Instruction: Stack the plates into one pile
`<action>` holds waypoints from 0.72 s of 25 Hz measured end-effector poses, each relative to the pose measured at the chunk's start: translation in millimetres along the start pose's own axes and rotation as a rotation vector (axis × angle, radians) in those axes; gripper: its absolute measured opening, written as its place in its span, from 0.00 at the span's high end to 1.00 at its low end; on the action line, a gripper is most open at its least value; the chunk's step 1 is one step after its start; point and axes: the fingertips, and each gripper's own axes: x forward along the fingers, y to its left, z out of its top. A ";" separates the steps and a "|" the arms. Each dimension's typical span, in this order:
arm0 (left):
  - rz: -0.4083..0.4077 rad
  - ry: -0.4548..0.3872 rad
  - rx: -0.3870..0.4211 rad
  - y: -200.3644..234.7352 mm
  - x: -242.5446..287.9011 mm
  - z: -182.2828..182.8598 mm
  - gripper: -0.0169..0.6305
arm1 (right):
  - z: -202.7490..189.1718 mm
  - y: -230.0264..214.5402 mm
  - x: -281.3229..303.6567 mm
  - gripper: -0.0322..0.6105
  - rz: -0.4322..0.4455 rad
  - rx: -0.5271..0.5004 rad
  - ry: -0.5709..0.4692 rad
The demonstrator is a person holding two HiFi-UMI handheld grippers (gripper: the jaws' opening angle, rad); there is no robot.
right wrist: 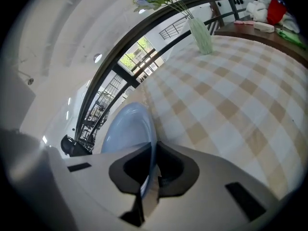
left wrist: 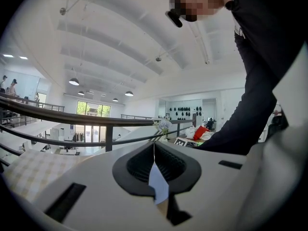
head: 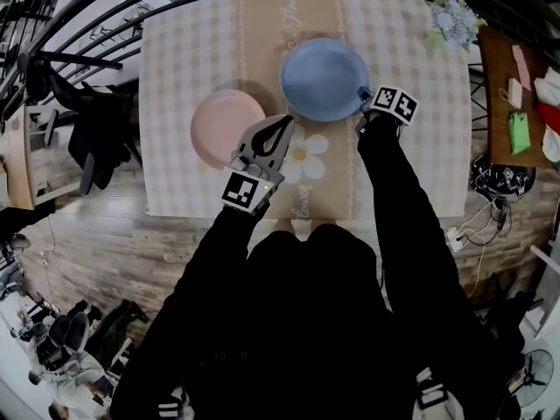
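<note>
Pinching the rim of the blue plate [head: 324, 77], the right gripper [head: 363, 94] has its jaws pressed onto the plate's edge. In the right gripper view, the blue plate [right wrist: 127, 129] runs ahead of the right gripper [right wrist: 153, 148], its rim between the dark pads. The left gripper [head: 285, 124] has its jaws pressed together on nothing. In its own view the left gripper [left wrist: 154, 150] points roughly level. The pink plate [head: 226, 128] lies flat on the desk [head: 192, 51], just left of the left gripper's tip and near the blue plate, not stacked. A vase of flowers [right wrist: 199, 35] stands well ahead of the right gripper.
</note>
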 end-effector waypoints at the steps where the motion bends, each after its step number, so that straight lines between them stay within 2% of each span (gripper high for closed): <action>1: 0.001 -0.002 0.002 -0.6 -3.7 0.8 0.94 | -1.0 2.4 -3.7 0.92 0.007 0.010 -0.005; 12: 0.007 -0.041 0.015 -3.0 -47.7 13.3 0.94 | -11.6 36.4 -42.0 0.92 -0.004 -0.008 -0.009; 18: 0.026 -0.059 0.021 1.1 -76.3 17.8 0.94 | -24.9 67.7 -55.1 0.92 0.038 -0.018 -0.004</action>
